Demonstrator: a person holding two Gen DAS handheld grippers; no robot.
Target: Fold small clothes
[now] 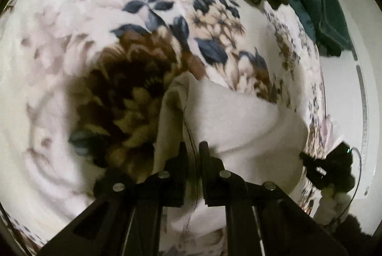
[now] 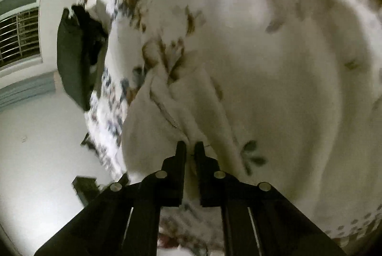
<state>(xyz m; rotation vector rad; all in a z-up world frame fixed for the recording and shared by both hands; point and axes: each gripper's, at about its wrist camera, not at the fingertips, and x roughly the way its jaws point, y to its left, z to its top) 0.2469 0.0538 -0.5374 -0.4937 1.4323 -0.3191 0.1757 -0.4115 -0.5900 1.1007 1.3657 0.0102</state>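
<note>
Both of mine pinched nearly closed on the same white garment (image 1: 238,117): left gripper (image 1: 192,148) has a seamed edge, right gripper (image 2: 189,147) a bunched hem. Cloth hangs between them over the floral blanket (image 1: 83,5), near its edge; right gripper sits off to my left one's right, so fold runs across that span

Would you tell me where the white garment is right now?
The white garment hangs between both grippers over the floral blanket: left gripper pinches one edge, right gripper another.
</note>
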